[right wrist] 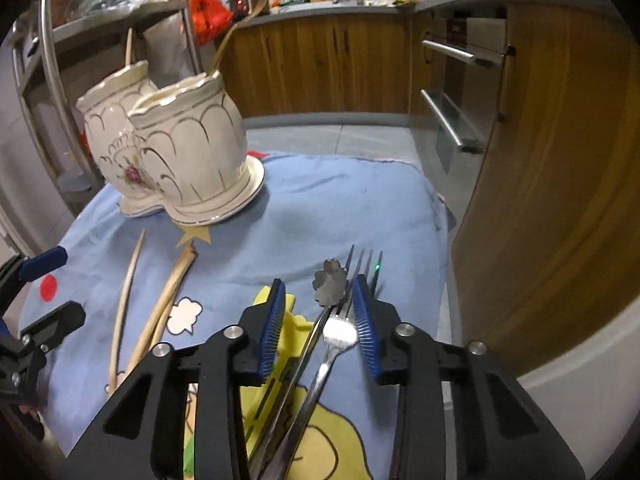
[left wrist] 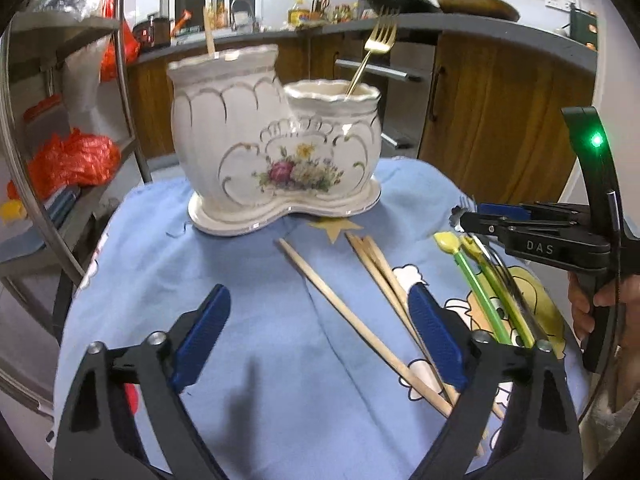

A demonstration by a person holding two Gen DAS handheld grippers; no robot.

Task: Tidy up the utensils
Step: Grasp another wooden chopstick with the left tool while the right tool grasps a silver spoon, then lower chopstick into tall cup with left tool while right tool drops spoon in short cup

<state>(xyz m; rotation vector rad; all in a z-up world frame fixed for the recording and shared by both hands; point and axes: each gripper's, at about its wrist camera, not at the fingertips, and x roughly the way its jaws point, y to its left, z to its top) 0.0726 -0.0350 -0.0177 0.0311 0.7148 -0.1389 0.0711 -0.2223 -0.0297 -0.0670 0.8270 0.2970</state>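
Observation:
A white flowered ceramic holder [left wrist: 276,148] [right wrist: 172,152] with two compartments stands at the back of the blue cloth. A gold fork [left wrist: 382,36] sticks out of its lower compartment and a wooden chopstick [left wrist: 209,32] out of the taller one. Several wooden chopsticks [left wrist: 340,300] [right wrist: 168,300] lie loose on the cloth. My left gripper [left wrist: 320,332] hovers open over them. My right gripper [right wrist: 320,320] [left wrist: 468,216] is low over a steel fork [right wrist: 340,332] and a flower-tipped steel utensil [right wrist: 330,280]. Both lie between its narrowed jaws, with a gap at the left pad. Yellow-green utensils [left wrist: 476,280] lie beside them.
The blue cartoon cloth [left wrist: 248,280] covers a small round table, whose edge drops off close on the right. A metal rack [left wrist: 48,128] with red bags stands to the left. Wooden cabinets [right wrist: 540,160] and oven handles rise on the right. A hand [left wrist: 584,308] holds the right gripper's grip.

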